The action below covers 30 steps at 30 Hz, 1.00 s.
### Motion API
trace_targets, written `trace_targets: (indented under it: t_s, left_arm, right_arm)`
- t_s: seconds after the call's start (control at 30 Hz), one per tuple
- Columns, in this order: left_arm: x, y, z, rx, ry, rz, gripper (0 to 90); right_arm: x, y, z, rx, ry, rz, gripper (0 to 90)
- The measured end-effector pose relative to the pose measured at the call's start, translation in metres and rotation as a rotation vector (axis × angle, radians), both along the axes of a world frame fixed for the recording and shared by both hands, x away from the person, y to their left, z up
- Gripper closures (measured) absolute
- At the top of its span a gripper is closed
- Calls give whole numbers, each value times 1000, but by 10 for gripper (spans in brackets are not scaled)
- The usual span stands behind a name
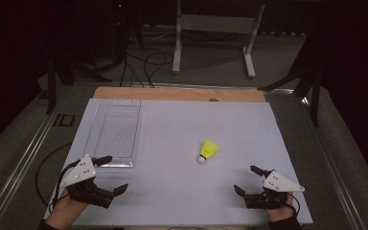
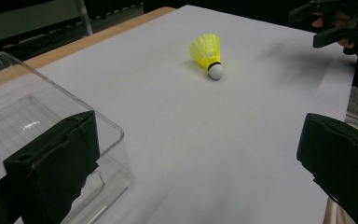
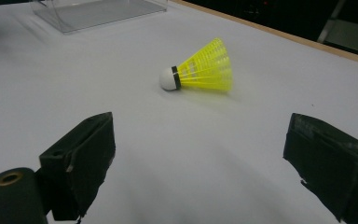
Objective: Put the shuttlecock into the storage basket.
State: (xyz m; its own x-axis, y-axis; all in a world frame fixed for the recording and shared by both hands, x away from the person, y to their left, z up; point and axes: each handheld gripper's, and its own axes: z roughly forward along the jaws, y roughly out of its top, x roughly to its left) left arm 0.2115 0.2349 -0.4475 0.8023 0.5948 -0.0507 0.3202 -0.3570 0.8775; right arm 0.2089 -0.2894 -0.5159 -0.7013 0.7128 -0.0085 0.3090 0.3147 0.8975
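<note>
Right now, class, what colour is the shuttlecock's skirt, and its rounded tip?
The shuttlecock has a yellow skirt and white tip, clearest in the right gripper view.

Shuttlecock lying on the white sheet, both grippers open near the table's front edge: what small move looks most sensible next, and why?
Probably the right gripper should ease forward toward the shuttlecock. Its jaws stand wide open, it sits nearer than the left gripper, and the right gripper view shows the shuttlecock on its side just ahead, untouched. The clear tray beside the left gripper looks a likely destination.

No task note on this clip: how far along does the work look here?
Done: nothing visible. The shuttlecock lies on its side on the white table, outside the empty clear tray. In hand: nothing; left gripper and right gripper are open. Left: any pickup, probably.
</note>
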Motion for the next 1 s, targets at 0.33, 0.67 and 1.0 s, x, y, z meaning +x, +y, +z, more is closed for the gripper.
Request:
trace_targets:
  t_s: [0.33, 0.67, 1.0]
  left_arm:
    - [9, -12, 13, 42, 13, -23, 0]
    - [20, -29, 25, 84, 37, -67, 0]
    - [30, -50, 30, 137, 74, -84, 0]
  right_arm:
    - [0, 0, 1, 7, -4, 7, 91]
    - [0, 0, 1, 4, -4, 7, 91]
    - [0, 0, 1, 3, -3, 9, 91]
